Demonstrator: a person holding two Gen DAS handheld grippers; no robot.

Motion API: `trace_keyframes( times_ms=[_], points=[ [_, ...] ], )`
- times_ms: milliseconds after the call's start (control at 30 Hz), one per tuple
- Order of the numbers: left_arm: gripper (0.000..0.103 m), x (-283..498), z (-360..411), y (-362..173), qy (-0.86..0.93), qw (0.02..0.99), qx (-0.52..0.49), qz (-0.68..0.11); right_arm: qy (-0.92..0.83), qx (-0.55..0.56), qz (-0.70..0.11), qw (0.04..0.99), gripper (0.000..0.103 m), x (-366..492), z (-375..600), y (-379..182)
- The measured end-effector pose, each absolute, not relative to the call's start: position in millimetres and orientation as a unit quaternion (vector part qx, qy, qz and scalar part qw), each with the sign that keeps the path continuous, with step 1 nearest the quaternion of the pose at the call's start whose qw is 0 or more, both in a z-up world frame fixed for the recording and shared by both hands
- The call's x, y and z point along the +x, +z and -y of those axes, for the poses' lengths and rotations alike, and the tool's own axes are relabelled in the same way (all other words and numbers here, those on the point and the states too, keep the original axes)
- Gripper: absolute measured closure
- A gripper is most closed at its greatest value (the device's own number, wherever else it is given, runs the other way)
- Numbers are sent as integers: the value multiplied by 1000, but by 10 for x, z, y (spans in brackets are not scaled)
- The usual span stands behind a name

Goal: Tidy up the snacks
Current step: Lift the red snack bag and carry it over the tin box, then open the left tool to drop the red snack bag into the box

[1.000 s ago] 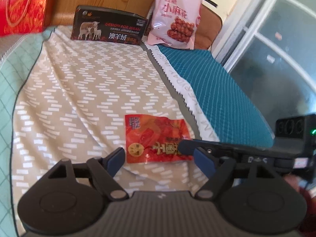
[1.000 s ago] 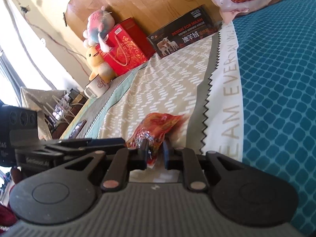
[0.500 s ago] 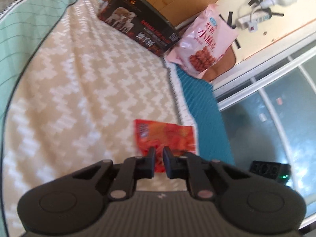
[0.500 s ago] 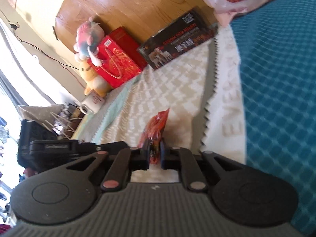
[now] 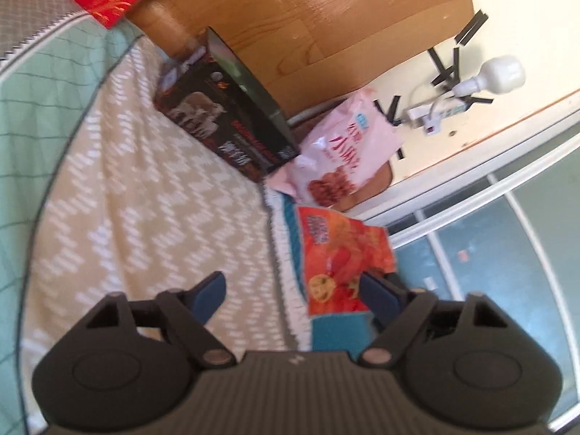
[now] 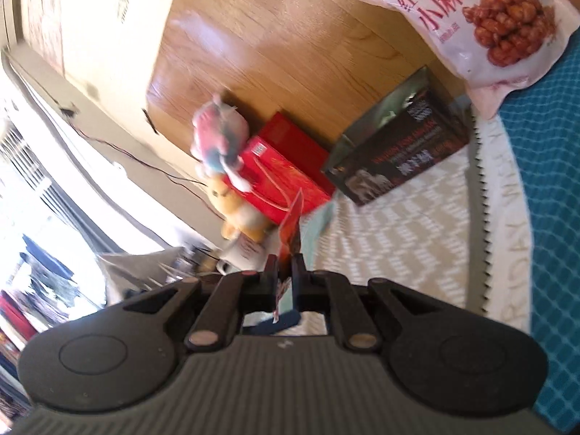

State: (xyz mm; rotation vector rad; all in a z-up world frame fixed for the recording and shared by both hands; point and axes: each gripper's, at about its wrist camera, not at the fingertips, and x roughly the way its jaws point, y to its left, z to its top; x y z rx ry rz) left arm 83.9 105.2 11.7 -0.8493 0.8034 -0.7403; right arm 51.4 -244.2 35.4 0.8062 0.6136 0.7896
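A red snack packet (image 5: 344, 257) hangs in the air above the bed, its face showing in the left wrist view. My right gripper (image 6: 285, 275) is shut on the packet (image 6: 291, 223), which I see edge-on between its fingers. My left gripper (image 5: 290, 290) is open and empty, with the packet just inside its right finger (image 5: 377, 295). A pink bag of twisted snacks (image 5: 344, 159) leans at the head of the bed, and also shows in the right wrist view (image 6: 482, 18).
A black box with sheep on it (image 5: 228, 123) stands against the wooden headboard (image 5: 326, 29). A red gift bag (image 6: 286, 181) and plush toys (image 6: 224, 145) sit at the bed's corner. A beige patterned cover (image 5: 145, 217) and a teal blanket (image 6: 551, 181) lie on the bed.
My right gripper has lifted the red packet off the beige cover and turned it upright. My left gripper closed briefly, then opened again. Both views have tilted.
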Motion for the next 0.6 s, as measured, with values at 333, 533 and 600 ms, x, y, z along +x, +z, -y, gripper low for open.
trace_keyframes(
  times_ms=[333, 533, 600],
  points=[
    [89, 1758, -807, 766, -295, 838, -282, -362, 340, 301, -286, 844, 93, 1406, 2256, 707],
    [92, 2650, -424, 996, -228, 882, -190, -365, 294, 260, -270, 879, 93, 2277, 2111, 808],
    [92, 2870, -341, 924, -214, 885, -177, -374, 283, 256, -274, 883, 93, 2480, 2098, 724]
  ],
)
